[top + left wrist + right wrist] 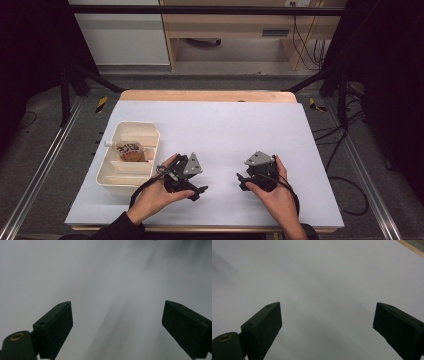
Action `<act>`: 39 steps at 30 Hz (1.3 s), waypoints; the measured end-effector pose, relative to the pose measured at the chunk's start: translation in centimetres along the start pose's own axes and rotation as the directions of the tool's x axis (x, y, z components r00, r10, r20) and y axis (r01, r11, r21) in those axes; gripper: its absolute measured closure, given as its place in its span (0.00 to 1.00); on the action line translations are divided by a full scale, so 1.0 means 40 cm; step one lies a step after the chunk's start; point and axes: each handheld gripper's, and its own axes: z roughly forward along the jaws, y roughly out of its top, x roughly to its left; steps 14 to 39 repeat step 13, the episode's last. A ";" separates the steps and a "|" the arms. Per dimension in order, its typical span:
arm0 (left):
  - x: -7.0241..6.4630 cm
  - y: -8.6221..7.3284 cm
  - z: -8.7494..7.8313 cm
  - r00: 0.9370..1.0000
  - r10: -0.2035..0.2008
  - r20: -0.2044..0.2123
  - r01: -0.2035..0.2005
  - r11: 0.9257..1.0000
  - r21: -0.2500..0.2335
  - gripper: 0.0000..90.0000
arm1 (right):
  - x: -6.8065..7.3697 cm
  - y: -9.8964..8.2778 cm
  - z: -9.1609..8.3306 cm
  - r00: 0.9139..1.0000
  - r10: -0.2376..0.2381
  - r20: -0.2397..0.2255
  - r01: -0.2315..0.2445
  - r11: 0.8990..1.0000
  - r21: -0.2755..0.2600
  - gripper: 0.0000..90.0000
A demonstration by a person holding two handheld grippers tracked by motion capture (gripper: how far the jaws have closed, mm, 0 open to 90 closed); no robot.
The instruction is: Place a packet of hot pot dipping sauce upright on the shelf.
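We held both grippers low on the table [225, 125], the left gripper [192, 186] and right gripper [243, 181] each spread wide with nothing between the jaws. The small bottle [129, 150] lay in the tray [150, 172] at centre left (middle compartment). Reaching for it, we judged, wanted a slow approach over the rim.

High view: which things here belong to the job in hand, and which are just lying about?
Part of the job:
- left gripper, open, empty
- right gripper, open, empty
- cream tray
- brown patterned item lying in the tray's middle compartment

Just there:
- white sheet covering the table
- cables on the floor at the right
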 end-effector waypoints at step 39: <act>-0.007 -0.048 0.045 1.000 -0.014 0.014 0.014 0.999 0.045 0.10 | 0.003 0.000 0.001 1.000 0.002 0.001 -0.002 1.000 0.005 0.10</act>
